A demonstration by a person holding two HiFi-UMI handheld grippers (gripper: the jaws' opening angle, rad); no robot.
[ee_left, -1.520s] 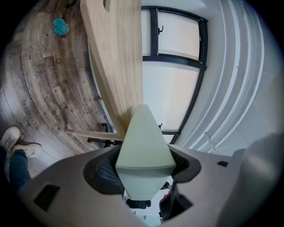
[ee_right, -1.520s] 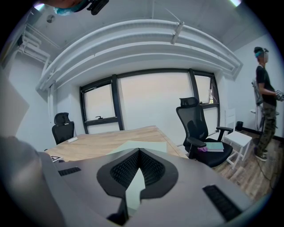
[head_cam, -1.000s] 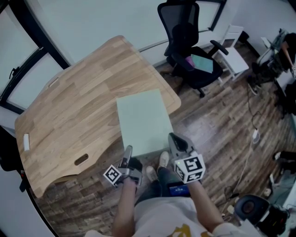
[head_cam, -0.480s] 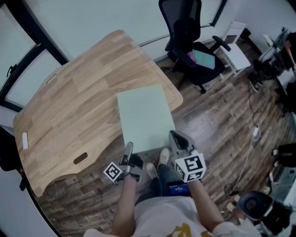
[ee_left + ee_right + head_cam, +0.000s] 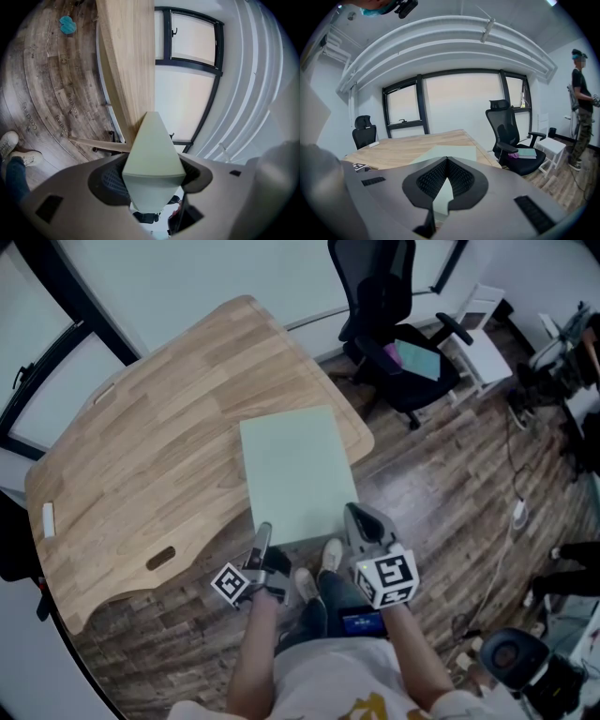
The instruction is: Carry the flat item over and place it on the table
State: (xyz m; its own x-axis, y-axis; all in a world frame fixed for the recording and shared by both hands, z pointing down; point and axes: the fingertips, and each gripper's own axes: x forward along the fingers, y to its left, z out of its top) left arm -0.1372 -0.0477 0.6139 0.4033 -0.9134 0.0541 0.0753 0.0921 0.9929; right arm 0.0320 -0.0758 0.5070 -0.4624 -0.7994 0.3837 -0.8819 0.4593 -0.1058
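Observation:
The flat item (image 5: 295, 470) is a pale green rectangular board, held about level, its far half over the near corner of the wooden table (image 5: 150, 446). My left gripper (image 5: 263, 542) is shut on its near left corner, and my right gripper (image 5: 360, 524) is shut on its near right edge. In the left gripper view the board (image 5: 152, 145) fills the gap between the jaws of the left gripper (image 5: 153, 176), with the table (image 5: 131, 56) edge-on beyond. The right gripper (image 5: 446, 190) pinches the board's (image 5: 450, 152) thin edge, with the table (image 5: 408, 147) beneath it.
A black office chair (image 5: 394, 324) with books on its seat stands beyond the table's right corner, next to a white side table (image 5: 478, 343). A small white object (image 5: 49, 519) lies at the table's left edge. A person (image 5: 582, 108) stands far right. My shoes (image 5: 314, 577) are below the board.
The board and both grippers have moved slightly forward, so more of the board lies over the table's corner. Both grips are unchanged.

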